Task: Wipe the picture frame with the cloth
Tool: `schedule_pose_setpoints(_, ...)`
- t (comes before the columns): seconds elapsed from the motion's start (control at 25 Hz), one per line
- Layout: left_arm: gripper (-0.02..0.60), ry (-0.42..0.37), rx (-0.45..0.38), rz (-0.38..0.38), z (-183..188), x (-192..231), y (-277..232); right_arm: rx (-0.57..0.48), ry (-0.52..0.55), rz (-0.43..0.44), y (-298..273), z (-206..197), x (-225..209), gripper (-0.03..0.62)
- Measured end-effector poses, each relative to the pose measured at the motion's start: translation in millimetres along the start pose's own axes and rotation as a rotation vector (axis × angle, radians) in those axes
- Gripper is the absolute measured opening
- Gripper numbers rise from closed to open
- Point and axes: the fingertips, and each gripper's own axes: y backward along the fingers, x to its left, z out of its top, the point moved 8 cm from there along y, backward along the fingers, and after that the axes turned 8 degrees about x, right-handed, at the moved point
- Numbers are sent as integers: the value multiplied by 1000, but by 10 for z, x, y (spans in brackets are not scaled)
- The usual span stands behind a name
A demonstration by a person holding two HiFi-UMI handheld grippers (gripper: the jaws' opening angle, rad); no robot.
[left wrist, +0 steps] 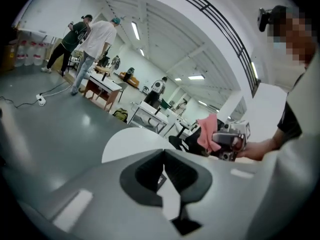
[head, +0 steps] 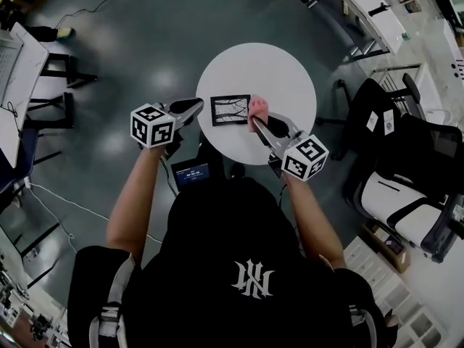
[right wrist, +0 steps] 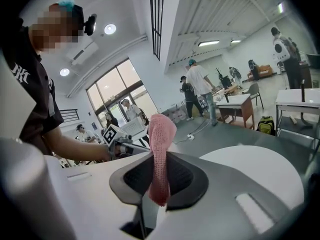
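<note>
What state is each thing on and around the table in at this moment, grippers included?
picture frame, lying flat on the round table, not gripped
right gripper, shut on the cloth
cloth, bunched, sticking up out of the jaws, at the frame's right edge
left gripper, shut, empty, off the table's left side

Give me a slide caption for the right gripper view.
Right hand-held gripper shut on a pink cloth, round white table beyond.
</note>
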Motion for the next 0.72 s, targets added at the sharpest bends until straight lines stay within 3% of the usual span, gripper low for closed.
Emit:
schedule_pose_setpoints(0.32,11,80,124,-85,-140,718,-371,80,-63,-57,-629,-113,-257,41)
schedule_pose_setpoints(0.52,32,126,269,-144,-483,921,-737,141,-102,-76,-896,-305,-420,41)
schedule_pose_setpoints(0.72,37,197,361,-141,-828,1040,-1004,221,-116,-43,-1122,-492,-536,41)
